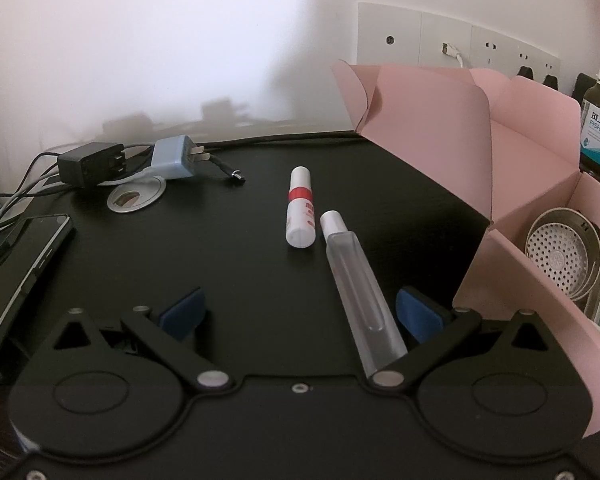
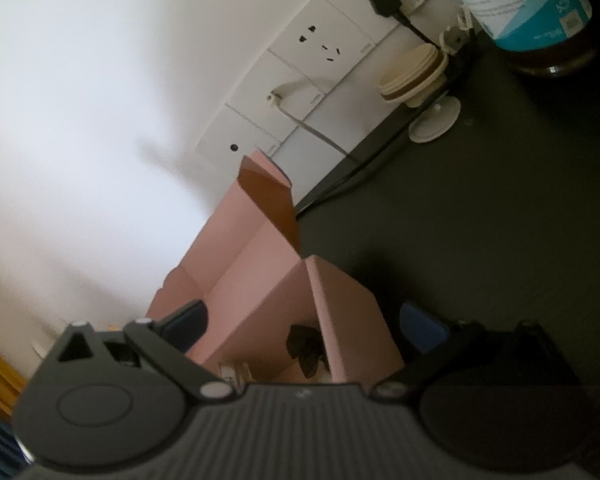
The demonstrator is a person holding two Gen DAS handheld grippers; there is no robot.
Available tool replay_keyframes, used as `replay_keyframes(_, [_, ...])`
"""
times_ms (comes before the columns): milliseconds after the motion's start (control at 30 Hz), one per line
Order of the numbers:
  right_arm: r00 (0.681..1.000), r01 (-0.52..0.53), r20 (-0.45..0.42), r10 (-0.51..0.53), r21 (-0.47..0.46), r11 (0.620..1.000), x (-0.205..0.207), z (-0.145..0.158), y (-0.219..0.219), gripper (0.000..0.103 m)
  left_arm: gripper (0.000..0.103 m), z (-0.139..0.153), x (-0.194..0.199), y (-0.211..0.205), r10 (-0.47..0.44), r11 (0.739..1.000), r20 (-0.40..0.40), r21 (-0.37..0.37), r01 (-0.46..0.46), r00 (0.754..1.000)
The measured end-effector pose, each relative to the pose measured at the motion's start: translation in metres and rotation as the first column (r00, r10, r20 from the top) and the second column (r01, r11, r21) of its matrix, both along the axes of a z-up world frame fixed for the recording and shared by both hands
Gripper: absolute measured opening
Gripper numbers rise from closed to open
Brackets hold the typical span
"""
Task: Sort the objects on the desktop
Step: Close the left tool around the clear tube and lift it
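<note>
While its jaws stand fully spread, the left tool (image 1: pixel 300 312) grips nothing; a clear tube (image 1: pixel 356 292) lies just beside its right pad, with bare black surface (image 1: pixel 220 248) leftward. Right tool (image 2: pixel 304 320), also spread wide, straddles the pink box (image 2: pixel 260 280) wall.

Left wrist view: angled down, close over the black desk (image 1: pixel 240 264); wall sockets (image 1: pixel 456 46) seen at 1 o'clock. Right wrist view: rolled, close above the pink box (image 2: pixel 268 304). Box, sockets and fish oil bottle (image 2: pixel 528 4) are shared.
</note>
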State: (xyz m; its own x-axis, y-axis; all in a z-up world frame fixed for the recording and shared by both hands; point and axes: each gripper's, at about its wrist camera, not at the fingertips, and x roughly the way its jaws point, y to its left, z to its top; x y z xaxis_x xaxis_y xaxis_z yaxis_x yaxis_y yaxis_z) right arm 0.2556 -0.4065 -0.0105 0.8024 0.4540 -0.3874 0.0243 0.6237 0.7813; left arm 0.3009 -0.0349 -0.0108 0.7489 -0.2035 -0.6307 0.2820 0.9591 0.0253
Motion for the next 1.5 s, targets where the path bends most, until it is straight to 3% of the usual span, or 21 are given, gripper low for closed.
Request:
replay_keyframes(400, [1.0, -0.012, -0.003, 0.012, 0.027, 1.0, 0.003, -0.003, 0.0, 0.102, 0.103, 0.0, 0.001, -0.003, -0.024, 1.0, 0.0, -0.002, 0.024, 1.0])
replay_keyframes(1200, [1.0, -0.031, 0.002, 0.031, -0.016, 0.999, 0.005, -0.002, 0.01, 0.102, 0.103, 0.0, 0.005, -0.004, -0.04, 0.999, -0.005, -0.001, 0.04, 0.999])
replay_keyframes(1500, [0.999, -0.032, 0.003, 0.032, -0.016, 0.999, 0.005, -0.002, 0.01, 0.102, 0.086, 0.002, 0.001, -0.004, -0.059, 0.998, 0.008, -0.006, 0.059, 0.998])
